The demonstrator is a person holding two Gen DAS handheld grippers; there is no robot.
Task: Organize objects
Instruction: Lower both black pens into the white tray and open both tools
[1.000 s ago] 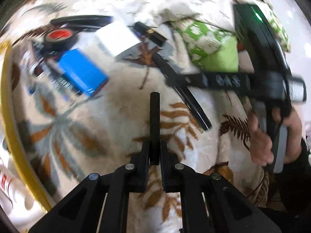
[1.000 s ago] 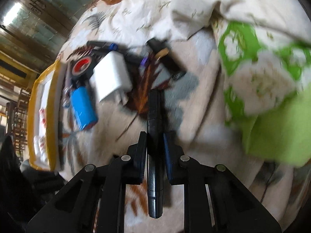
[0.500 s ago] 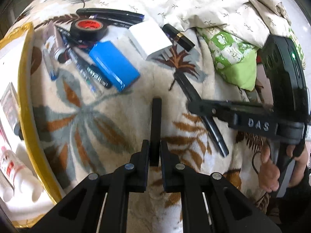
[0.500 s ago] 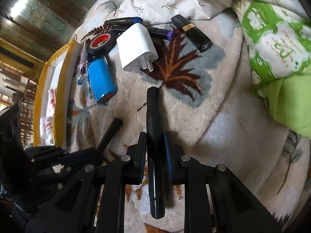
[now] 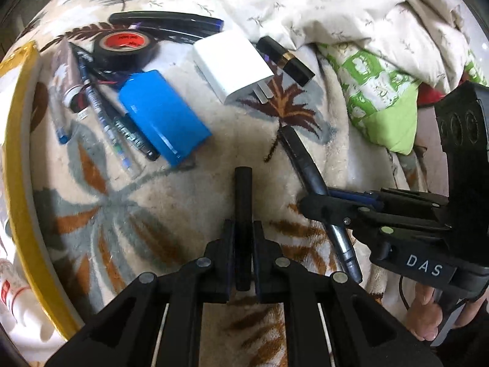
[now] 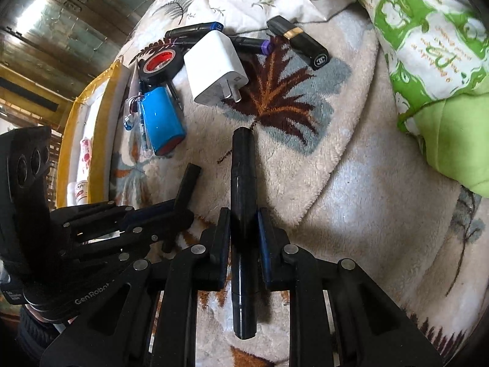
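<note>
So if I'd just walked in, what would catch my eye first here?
Probably the two black grippers, close together over a leaf-patterned blanket: the left gripper clamps a thin black stick, the right gripper a thicker black pen. Beyond them lies a cluster with a bright blue battery pack, a white charger plug and red-cored black tape.

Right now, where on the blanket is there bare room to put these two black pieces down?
Free: the fleece between the blue battery pack and the green pillow, below the white charger. Crowded: the pile of tape roll, pens and lipstick.
</note>
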